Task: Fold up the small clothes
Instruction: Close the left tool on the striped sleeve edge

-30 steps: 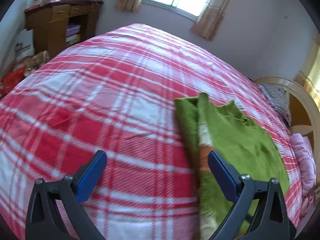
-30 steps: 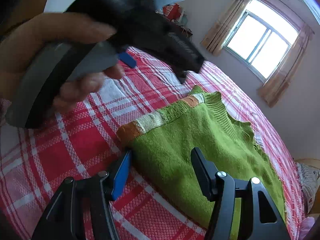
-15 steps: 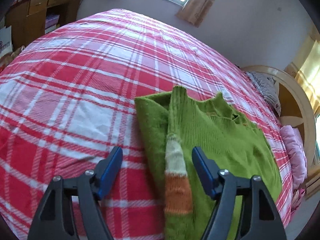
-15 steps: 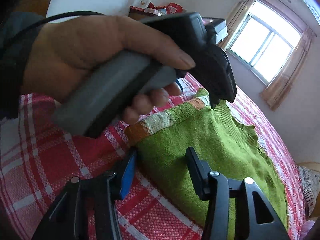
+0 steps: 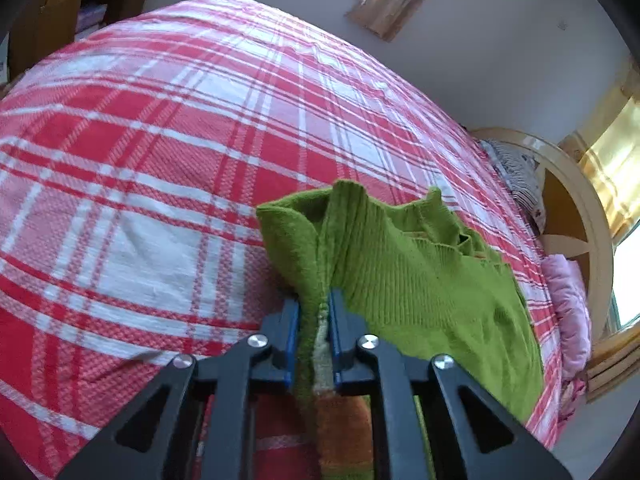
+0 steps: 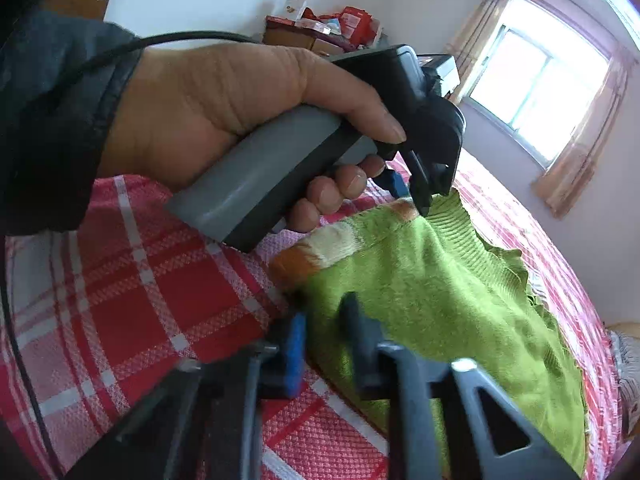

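My left gripper is closing, pads pinching a raised fold of the green knit sweater along its striped sleeve edge, cream and orange bands running down between the fingers; my right gripper is closing too, blue pad on one side, black finger on the other, with the sweater's near hem bunched between them, view blurred so exact contact is hard to read; sweater lies on the bed's red and white plaid cover, toward the right side of the bed as the left wrist view shows it, near the bed's curved wooden headboard; rest of the cover bare and flat; in the right wrist view my left hand wraps the grey handle, dark sleeve at the wrist, cable running off it; left gripper tip sits on the sleeve's orange end; window with curtains on the far wall.
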Motion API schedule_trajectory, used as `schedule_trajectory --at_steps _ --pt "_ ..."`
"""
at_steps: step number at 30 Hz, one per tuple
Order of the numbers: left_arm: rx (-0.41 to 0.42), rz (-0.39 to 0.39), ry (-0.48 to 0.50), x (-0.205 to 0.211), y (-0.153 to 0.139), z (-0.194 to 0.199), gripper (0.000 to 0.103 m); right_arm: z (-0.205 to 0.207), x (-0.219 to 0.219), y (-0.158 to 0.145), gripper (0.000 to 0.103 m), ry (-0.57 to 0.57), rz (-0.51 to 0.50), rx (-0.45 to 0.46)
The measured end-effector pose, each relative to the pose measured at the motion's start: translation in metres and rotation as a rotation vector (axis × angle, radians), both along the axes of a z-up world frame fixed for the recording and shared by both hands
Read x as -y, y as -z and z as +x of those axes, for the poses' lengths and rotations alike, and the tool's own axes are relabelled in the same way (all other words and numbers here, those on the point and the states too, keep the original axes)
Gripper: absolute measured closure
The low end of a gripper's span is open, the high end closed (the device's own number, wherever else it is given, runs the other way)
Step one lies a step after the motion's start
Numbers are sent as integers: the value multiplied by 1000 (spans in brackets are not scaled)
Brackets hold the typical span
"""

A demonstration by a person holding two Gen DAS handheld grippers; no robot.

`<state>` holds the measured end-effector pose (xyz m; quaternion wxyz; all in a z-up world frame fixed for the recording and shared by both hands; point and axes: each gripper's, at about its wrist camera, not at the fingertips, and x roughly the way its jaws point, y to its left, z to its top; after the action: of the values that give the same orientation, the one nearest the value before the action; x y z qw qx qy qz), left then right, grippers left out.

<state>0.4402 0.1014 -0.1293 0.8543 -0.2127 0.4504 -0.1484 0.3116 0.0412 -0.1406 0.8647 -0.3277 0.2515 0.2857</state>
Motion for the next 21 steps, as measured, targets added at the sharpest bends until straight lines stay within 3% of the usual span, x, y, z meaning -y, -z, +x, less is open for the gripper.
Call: schedule_trajectory --at_steps 4,11,21 --pt "-19 -47 -35 -2 -9 -4 91 -1 19 -16 92 2 98 -10" --pt "42 -116 -32 11 -44 -17 92 2 68 -45 93 48 289 -85" --pt "116 -80 0 66 -96 -19 92 5 140 -66 93 97 539 -193"
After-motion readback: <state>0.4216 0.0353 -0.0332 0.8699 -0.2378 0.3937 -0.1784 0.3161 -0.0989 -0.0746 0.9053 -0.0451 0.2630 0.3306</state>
